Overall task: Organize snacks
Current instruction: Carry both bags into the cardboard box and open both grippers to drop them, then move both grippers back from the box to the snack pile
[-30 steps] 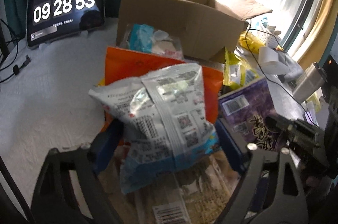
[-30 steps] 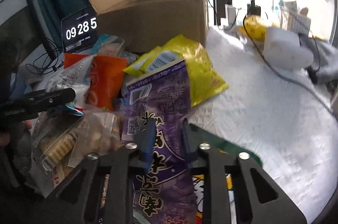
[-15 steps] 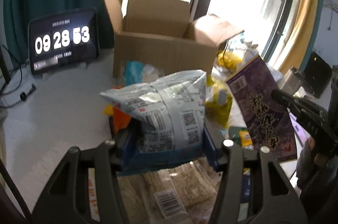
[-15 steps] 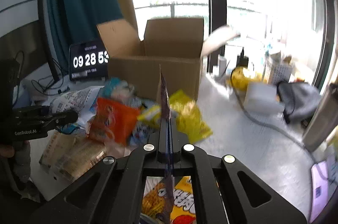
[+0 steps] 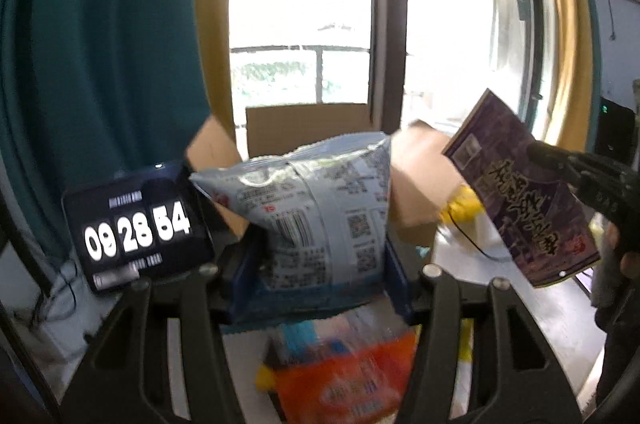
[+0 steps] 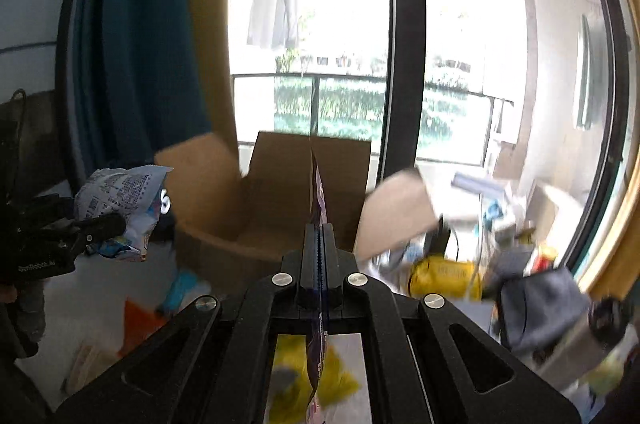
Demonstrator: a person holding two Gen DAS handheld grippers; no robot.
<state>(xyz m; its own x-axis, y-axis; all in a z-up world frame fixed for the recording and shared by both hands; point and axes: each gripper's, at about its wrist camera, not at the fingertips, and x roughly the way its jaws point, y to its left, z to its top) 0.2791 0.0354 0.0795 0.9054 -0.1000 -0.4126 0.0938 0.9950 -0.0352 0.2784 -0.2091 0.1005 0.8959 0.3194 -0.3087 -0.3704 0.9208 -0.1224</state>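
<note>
My left gripper (image 5: 320, 264) is shut on the lower part of a silver-white snack bag (image 5: 316, 199) and holds it upright in the air. Behind the bag stands an open cardboard box (image 5: 304, 123). My right gripper (image 6: 319, 244) is shut on a flat purple snack bag (image 6: 319, 191), seen edge-on in front of the box (image 6: 280, 183). In the left wrist view the purple bag (image 5: 520, 199) hangs tilted at the right. The right wrist view has the left gripper (image 6: 100, 228) with the silver-white bag (image 6: 120, 199) at the left.
A tablet clock (image 5: 136, 232) stands left of the box. An orange snack bag (image 5: 344, 380) and other packets lie on the white table below. A yellow bag (image 6: 444, 276), cables and grey cloth (image 6: 536, 304) crowd the right side. A window and teal curtain are behind.
Both grippers have risen with their bags, off the pile and up to box height. The left jaws closed in on the silver-white bag. The purple bag now hangs edge-on in the right gripper.
</note>
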